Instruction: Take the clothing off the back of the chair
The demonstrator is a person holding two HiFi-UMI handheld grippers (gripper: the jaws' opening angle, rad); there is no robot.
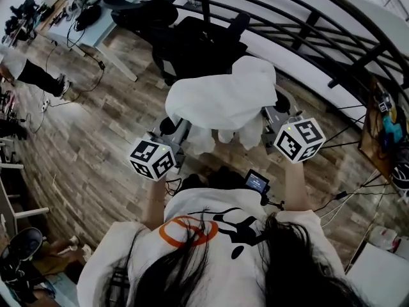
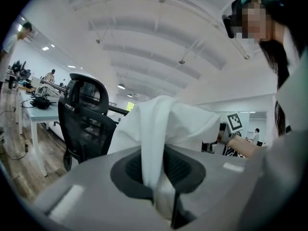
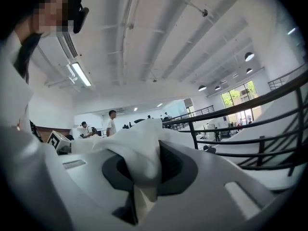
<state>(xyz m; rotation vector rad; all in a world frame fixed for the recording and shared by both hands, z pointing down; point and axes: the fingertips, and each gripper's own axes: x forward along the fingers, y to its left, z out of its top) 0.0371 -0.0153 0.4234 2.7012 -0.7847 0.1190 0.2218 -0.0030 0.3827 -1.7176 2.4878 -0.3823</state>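
two claws, left gripper and right gripper pinching white garment, wood floor, black railing

Legible words, numbers, brands: none in any view.
Markings that cannot be read as text:
- black-and-white square code patterns on the white cube of the left gripper and on the matching white cube of the right gripper;
- an orange ring and black brushed figure on the person's white shirt.
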